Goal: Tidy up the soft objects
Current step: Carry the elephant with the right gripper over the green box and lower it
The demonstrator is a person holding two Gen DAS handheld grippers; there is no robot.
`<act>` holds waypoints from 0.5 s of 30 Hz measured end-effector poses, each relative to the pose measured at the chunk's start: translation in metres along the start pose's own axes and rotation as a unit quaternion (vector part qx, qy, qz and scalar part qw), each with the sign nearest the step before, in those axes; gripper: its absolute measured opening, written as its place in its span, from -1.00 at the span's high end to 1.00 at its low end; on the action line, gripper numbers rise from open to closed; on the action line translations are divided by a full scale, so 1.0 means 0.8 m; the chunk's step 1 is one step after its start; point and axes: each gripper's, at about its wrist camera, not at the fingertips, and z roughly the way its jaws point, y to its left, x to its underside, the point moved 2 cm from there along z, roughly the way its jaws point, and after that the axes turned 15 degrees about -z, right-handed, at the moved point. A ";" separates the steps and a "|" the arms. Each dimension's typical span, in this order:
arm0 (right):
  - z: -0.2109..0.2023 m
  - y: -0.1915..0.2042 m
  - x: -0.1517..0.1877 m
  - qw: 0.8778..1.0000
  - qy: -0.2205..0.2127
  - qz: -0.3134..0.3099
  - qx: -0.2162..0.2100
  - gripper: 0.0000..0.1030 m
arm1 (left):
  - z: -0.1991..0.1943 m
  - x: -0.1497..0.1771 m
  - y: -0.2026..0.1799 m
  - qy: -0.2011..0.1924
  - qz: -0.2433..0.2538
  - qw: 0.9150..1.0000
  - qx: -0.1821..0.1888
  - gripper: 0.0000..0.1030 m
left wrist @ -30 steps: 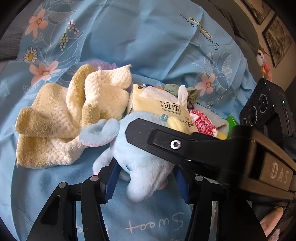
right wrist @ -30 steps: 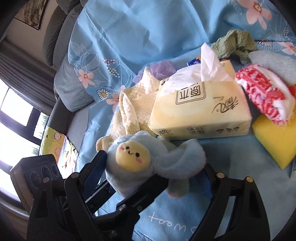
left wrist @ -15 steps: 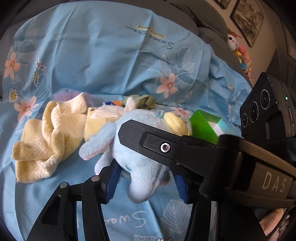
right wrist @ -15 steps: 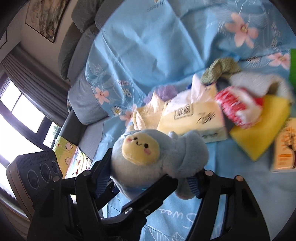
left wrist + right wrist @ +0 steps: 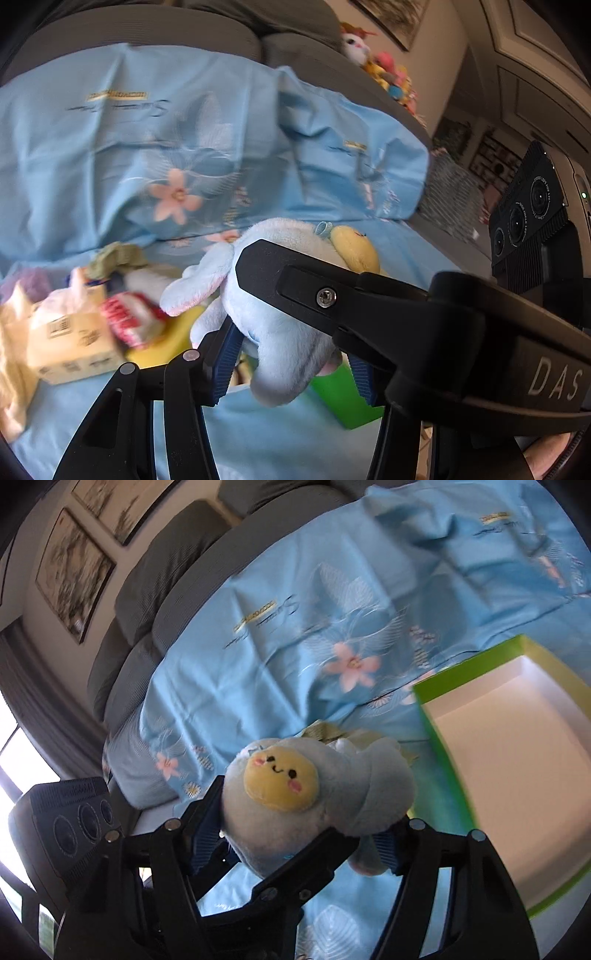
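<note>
A light blue plush toy [image 5: 284,332] with a yellow smiling face [image 5: 280,779] is held up in the air by both grippers. My left gripper [image 5: 295,354] is shut on its body from one side, and my right gripper [image 5: 295,842] is shut on it from the other side. A green box [image 5: 436,716] with a white inside lies open on the blue floral sheet [image 5: 295,627], to the right of the toy in the right wrist view. A corner of it shows in the left wrist view [image 5: 343,398] below the toy.
A tissue pack [image 5: 70,339], red-white cloth [image 5: 125,317], yellow sponge [image 5: 173,339], green rag [image 5: 114,258] and cream towel [image 5: 11,369] lie at the left. A grey sofa back [image 5: 177,565] stands behind. Plush toys [image 5: 384,70] sit on its top.
Both grippers have carried the plush toy up and to the right, away from the pile. The green box has come into view beside it.
</note>
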 end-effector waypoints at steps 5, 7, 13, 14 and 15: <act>-0.027 -0.043 -0.002 0.999 -0.006 0.025 0.042 -0.36 | 0.044 0.003 -0.038 0.029 0.012 0.999 0.036 -0.05; -0.033 -0.059 -0.001 0.998 -0.004 0.037 0.058 -0.36 | 0.059 0.006 -0.050 0.043 0.015 0.998 0.048 -0.05; -0.048 -0.103 0.007 0.993 0.012 0.058 0.105 -0.36 | 0.104 0.017 -0.072 0.089 0.015 0.993 0.074 -0.05; -0.048 -0.109 0.009 0.992 0.015 0.062 0.110 -0.36 | 0.112 0.019 -0.073 0.095 0.012 0.992 0.078 -0.05; -0.048 -0.116 0.009 0.991 0.018 0.068 0.115 -0.36 | 0.120 0.021 -0.075 0.103 0.007 0.991 0.082 -0.05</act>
